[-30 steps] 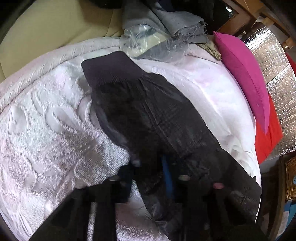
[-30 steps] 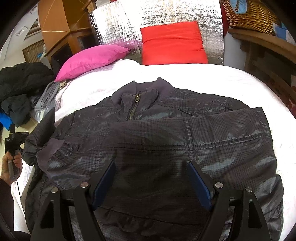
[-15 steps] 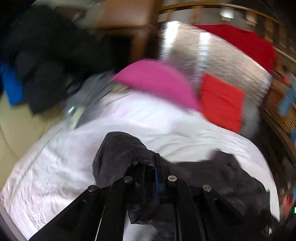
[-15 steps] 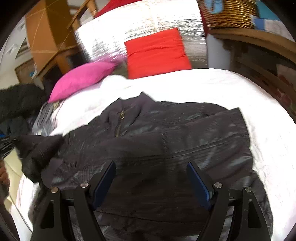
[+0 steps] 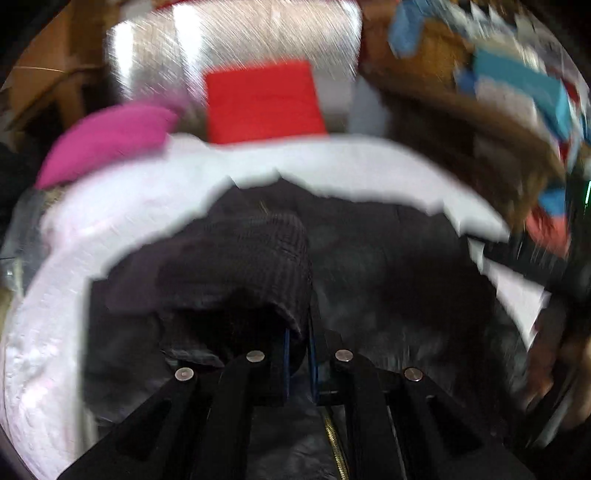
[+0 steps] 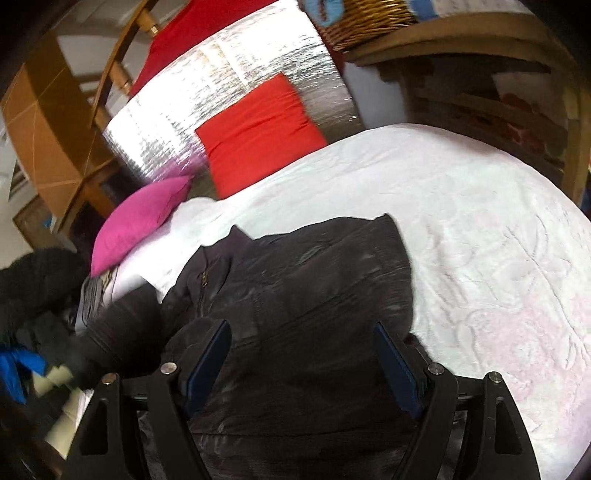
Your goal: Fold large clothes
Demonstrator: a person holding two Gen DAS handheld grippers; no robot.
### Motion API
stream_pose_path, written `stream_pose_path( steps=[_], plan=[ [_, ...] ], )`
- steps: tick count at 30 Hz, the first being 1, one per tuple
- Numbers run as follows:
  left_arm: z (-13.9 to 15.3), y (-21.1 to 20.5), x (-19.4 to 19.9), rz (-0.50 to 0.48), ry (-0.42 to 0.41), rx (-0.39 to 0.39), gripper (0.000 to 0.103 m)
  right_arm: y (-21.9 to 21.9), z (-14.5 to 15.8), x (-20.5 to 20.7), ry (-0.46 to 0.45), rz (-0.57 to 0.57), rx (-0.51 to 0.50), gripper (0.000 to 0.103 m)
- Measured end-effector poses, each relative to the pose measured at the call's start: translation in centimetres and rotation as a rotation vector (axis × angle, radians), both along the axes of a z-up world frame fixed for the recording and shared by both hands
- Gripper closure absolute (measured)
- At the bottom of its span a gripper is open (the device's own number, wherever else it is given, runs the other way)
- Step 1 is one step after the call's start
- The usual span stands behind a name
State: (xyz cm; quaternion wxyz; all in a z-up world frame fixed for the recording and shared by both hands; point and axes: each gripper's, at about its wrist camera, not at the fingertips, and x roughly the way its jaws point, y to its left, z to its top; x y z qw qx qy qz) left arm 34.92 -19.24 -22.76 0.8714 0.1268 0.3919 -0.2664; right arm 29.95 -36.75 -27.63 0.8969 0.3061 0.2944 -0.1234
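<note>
A dark quilted jacket lies front up on the white bedspread, its zipper toward the pillows. My left gripper is shut on the jacket's sleeve. The ribbed cuff bunches over the fingers, and the sleeve hangs above the jacket body. In the right wrist view the lifted sleeve crosses in from the left, blurred. My right gripper hovers open over the jacket's lower half, with nothing between its blue pads.
A pink pillow and a red pillow lean on a silver foil panel at the bed's head. Dark clothes are piled to the left of the bed. A wicker basket sits on a wooden shelf at the right.
The left gripper has lifted the sleeve off the bedspread and swung it across over the jacket body, rolling as it went. The right gripper shifted and rolled, still open.
</note>
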Motion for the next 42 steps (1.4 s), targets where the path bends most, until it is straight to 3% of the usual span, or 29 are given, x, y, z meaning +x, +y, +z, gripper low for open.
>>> stream_pose_path(
  steps=[2,4,6,9,12,15,17,20,25,27,29,35,42],
  plan=[
    [-2.0,-0.8,-0.3,-0.023,0.037,0.057,0.090,-0.8,-0.2,-0.3,0.000,-0.001,0.035,0.022],
    [-2.8,-0.6,-0.4,-0.050,0.105,0.070,0.069,-1.2,-0.4,-0.6,0.004,-0.006,0.059,0.022],
    [-2.2,0.5,-1.1,-0.071,0.131,0.027,0.045,-1.7,-0.4,-0.7,0.003,-0.008,0.084,0.022],
    [0.1,3.3,-2.1,-0.075,0.112,-0.061,0.031,-1.5,-0.3,-0.6,0.000,0.016,0.101,0.022],
    [3.2,7.2,-2.5,-0.039,0.055,-0.152,0.027,-0.3,-0.2,0.1,0.001,0.063,0.095,0.022],
    [5.5,12.3,-1.2,0.082,-0.006,-0.224,0.024,2.2,0.2,0.9,-0.002,0.155,0.064,0.022],
    [5.9,16.1,0.6,0.227,-0.027,-0.241,0.024,4.3,0.4,1.4,-0.003,0.218,0.028,0.022],
    [4.6,19.2,3.1,0.420,-0.061,-0.178,0.025,8.4,0.9,2.1,-0.003,0.336,-0.066,0.022],
    [1.7,18.9,7.0,0.521,0.043,-0.078,0.038,14.2,0.6,2.9,0.003,0.468,-0.196,0.022],
    [0.2,18.5,7.6,0.529,0.107,-0.039,0.058,16.3,0.4,3.3,0.016,0.483,-0.274,0.022],
    [-1.7,18.1,8.1,0.515,0.198,-0.037,0.067,18.1,-0.2,3.9,0.037,0.499,-0.325,0.022],
    [-2.8,17.0,9.2,0.474,0.216,0.018,0.067,20.7,-1.4,5.5,0.120,0.455,-0.522,0.022],
    [-3.6,15.5,9.7,0.437,0.212,0.056,0.067,23.3,-0.5,8.7,0.189,0.389,-0.736,0.021]
  ],
)
